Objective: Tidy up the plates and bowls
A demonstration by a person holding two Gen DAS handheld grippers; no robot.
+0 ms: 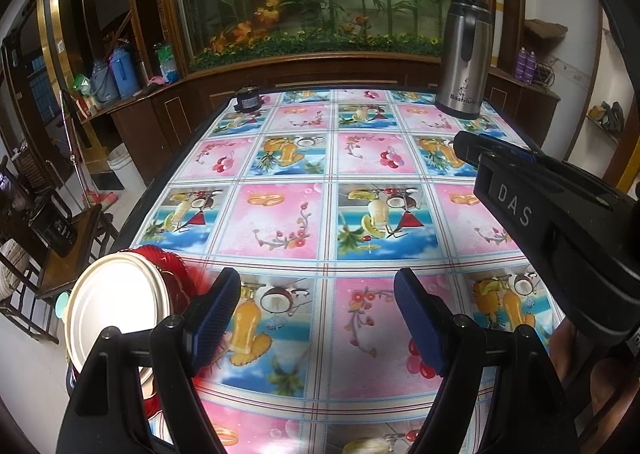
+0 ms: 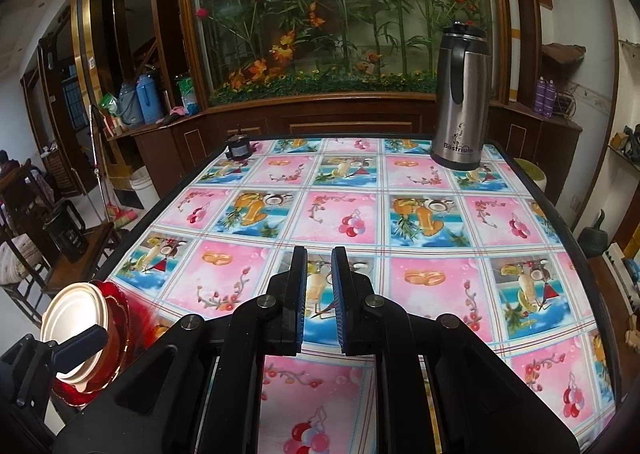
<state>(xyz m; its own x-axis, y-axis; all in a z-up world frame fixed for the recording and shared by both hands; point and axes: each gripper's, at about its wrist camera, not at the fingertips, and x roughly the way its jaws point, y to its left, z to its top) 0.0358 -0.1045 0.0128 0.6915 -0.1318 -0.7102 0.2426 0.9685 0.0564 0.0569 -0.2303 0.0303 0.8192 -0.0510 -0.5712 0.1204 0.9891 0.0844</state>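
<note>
"Bastrium" can be read on the steel flask [image 2: 460, 102] standing at the far right of the table [image 1: 360, 214]. "DAS" is printed on the right gripper [image 2: 319, 294], whose jaws are clenched on nothing. The left gripper [image 1: 318, 318] is held spread and empty. A cream plate [image 1: 116, 310] lies on what seems a red glass dish [image 1: 176, 274], at the table's near left corner.
</note>
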